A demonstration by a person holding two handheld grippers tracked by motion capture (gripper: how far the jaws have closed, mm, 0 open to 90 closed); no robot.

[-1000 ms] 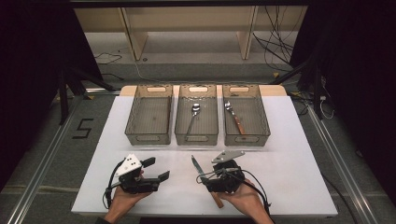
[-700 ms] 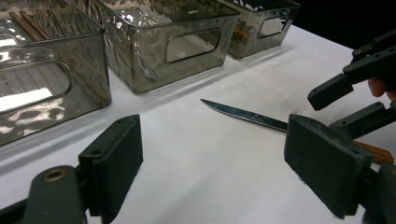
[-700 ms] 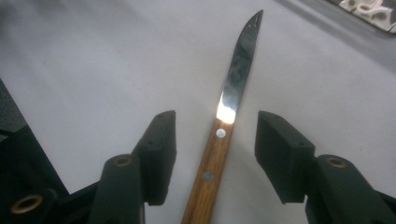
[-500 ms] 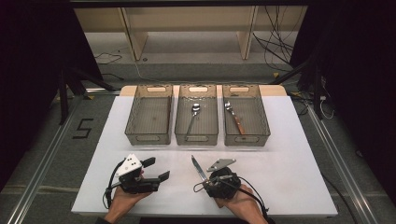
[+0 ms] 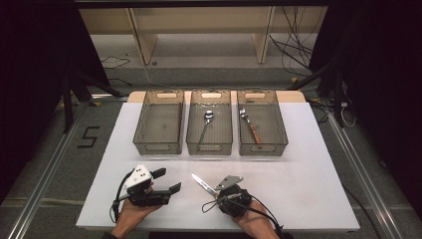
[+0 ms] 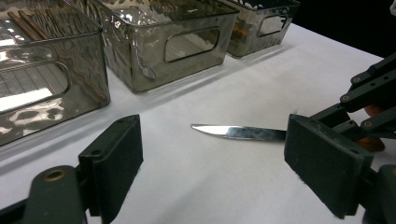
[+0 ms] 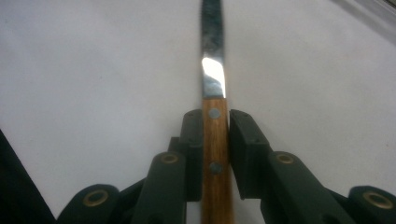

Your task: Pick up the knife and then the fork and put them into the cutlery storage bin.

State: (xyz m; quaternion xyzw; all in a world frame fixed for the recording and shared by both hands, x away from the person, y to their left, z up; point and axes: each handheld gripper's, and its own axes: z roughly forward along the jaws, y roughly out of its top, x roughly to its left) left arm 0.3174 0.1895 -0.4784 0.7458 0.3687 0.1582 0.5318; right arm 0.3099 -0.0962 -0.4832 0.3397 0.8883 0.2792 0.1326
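Grey floor (image 5: 45, 164), black curtains (image 5: 35, 55), wooden shelving (image 5: 199, 22)

Black hand-held gripper (image 7: 215, 154) jaws carry brass rivets.

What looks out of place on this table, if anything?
Only the knife: it lies on the white table with its wooden handle between the right gripper, while the spoon and fork lie in bins. The left bin is empty.

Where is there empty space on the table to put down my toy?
The widest bare patch of the white table lies right of the knife and below the fork bin. A narrower strip runs along the left edge beside the empty bin. It's crowded at the front middle, around the left tongs and right tongs.
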